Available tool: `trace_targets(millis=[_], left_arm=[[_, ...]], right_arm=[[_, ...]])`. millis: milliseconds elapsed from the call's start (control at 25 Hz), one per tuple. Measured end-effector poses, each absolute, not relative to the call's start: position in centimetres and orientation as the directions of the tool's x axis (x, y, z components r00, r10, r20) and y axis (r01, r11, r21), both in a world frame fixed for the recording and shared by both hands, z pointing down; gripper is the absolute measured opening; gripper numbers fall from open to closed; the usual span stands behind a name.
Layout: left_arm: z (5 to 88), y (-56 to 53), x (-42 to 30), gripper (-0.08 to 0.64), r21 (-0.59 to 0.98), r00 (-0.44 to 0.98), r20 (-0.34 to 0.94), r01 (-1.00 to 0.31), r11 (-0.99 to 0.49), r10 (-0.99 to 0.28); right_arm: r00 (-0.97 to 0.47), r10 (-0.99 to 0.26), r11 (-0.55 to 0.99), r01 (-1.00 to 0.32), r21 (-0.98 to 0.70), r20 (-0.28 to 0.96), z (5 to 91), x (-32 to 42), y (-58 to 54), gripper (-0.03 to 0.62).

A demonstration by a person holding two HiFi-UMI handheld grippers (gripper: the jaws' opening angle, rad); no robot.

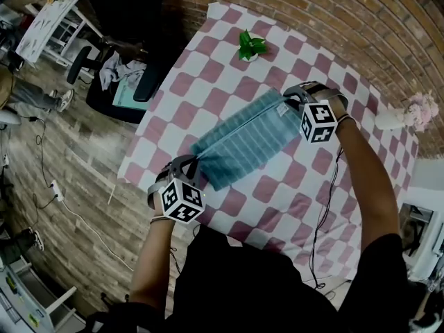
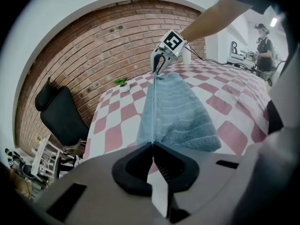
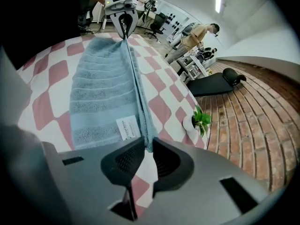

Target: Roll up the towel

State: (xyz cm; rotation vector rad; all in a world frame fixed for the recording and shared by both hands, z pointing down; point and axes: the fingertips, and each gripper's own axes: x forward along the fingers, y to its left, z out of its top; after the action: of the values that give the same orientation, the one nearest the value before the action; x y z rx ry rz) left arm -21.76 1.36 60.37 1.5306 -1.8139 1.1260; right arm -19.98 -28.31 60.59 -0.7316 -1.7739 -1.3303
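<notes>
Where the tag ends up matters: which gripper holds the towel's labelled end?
The right gripper; the towel's white label lies beside its jaws, none by the left gripper.

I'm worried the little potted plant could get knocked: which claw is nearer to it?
Right. The right claw grips the towel end closest to the plant; the left claw holds the opposite end, much farther from it.

The towel stretched across the middle of the table, with the left gripper at its near-left end and the right gripper at its far-right end; a potted plant stood on the table beyond it; a chair stood on the floor off the table's left side; a vase of flowers sat by the table's right edge.
</notes>
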Motion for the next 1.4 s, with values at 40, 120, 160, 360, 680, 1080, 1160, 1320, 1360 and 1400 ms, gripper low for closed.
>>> trace_targets(millis=[40, 120, 160, 360, 680, 1080, 1160, 1320, 1360, 1400], left_arm=[[60.6, 1.3, -22.4, 0.012, -0.265, -0.233, 0.808, -0.964, 0.02, -0.54], [61.1, 1.3, -23.5, 0.012, -0.26, -0.225, 0.813, -0.965, 0.011, -0.538], [61.4, 1.2, -23.9, 0.012, -0.259, -0.22, 0.816, -0.966, 0.003, -0.535], [62.8, 1.0, -25.0, 0.014, -0.255, -0.203, 0.827, -0.966, -0.029, -0.524], [62.1, 2.0, -27.7, 0.267, -0.322, -0.312, 0.766, -0.943, 0.085, -0.563], [56.0, 1.5, -26.0, 0.258, -0.269, -0.207, 0.64, -0.962, 0.036, -0.74], [54.9, 0.5, -24.7, 0.252, -0.263, -0.152, 0.605, -0.965, -0.016, -0.781], [53.6, -1.3, -22.3, 0.25, -0.274, -0.054, 0.586, -0.952, -0.135, -0.808], [53.3, -1.5, -21.5, 0.249, -0.278, -0.037, 0.585, -0.947, -0.158, -0.81], [53.0, -1.7, -20.5, 0.244, -0.278, -0.019, 0.582, -0.944, -0.177, -0.813]], right_arm=[[-0.522, -0.012, 0.285, 0.815, 0.504, 0.853, 60.9, -20.6, -28.3, 0.055], [-0.512, -0.019, 0.286, 0.82, 0.495, 0.859, 61.5, -21.6, -28.4, 0.055], [-0.504, -0.023, 0.289, 0.823, 0.489, 0.863, 61.9, -22.0, -28.4, 0.055], [-0.478, -0.045, 0.313, 0.827, 0.467, 0.877, 63.5, -23.3, -28.6, 0.055], [-0.611, -0.098, 0.512, 0.646, 0.566, 0.785, 61.3, -24.7, -28.8, 0.178], [-0.842, -0.128, 0.866, 0.162, 0.473, 0.524, 50.3, -14.9, -19.9, 0.176], [-0.853, -0.141, 0.901, 0.1, 0.422, 0.503, 49.4, -12.2, -17.3, 0.176], [-0.874, -0.191, 0.944, -0.039, 0.328, 0.446, 48.5, -7.6, -12.9, 0.176], [-0.878, -0.198, 0.953, -0.068, 0.296, 0.435, 48.4, -6.5, -11.8, 0.176], [-0.883, -0.2, 0.961, -0.093, 0.259, 0.425, 48.3, -5.5, -10.7, 0.176]])
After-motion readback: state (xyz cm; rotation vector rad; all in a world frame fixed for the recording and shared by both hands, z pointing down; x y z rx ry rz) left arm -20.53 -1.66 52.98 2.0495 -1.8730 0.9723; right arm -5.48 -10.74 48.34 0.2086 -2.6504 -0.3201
